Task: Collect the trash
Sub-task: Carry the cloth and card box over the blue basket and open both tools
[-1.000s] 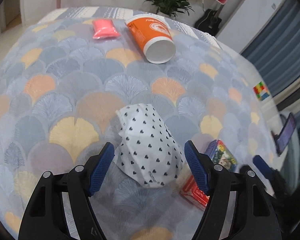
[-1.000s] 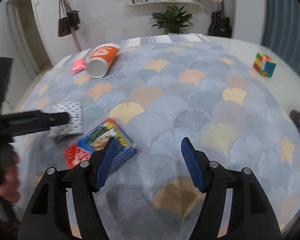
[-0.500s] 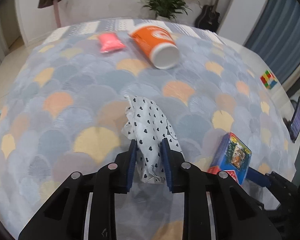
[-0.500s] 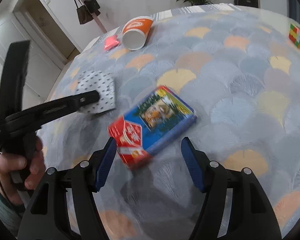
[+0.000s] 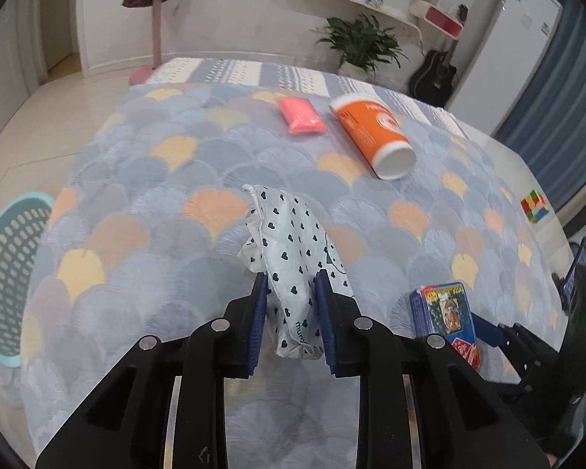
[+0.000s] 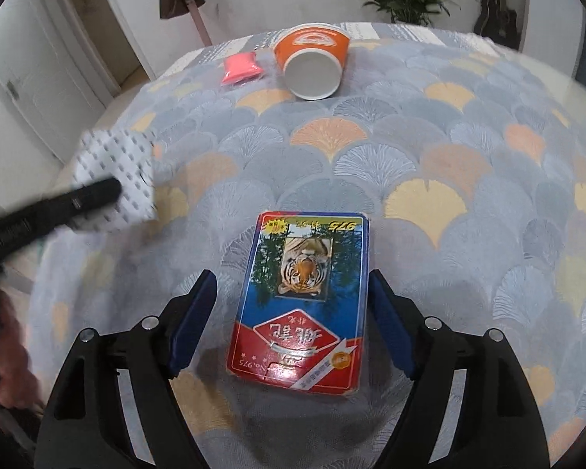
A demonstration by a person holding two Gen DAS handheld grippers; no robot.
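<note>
My left gripper (image 5: 290, 293) is shut on a crumpled white paper bag with black hearts (image 5: 293, 242), lifted a little off the patterned bedspread (image 5: 156, 203). The same bag (image 6: 117, 172) appears blurred at the left of the right wrist view, held by a black finger. A blue and red card box with a tiger picture (image 6: 304, 297) lies flat between the fingers of my right gripper (image 6: 293, 312). Its jaws are opening and the pads stand clear of the box's sides. An orange paper cup (image 5: 373, 133) lies on its side and a pink packet (image 5: 301, 115) rests beside it at the far end.
A teal perforated basket (image 5: 4, 273) stands on the floor left of the bed. A colourful cube (image 5: 534, 205) sits near the right edge of the bed. A phone (image 5: 578, 269), a guitar, a plant and a coat stand line the room beyond.
My left gripper closed on the heart-print bag and raised it, drawing back. My right gripper swung left over the card box, which now lies centred between its wider jaws.
</note>
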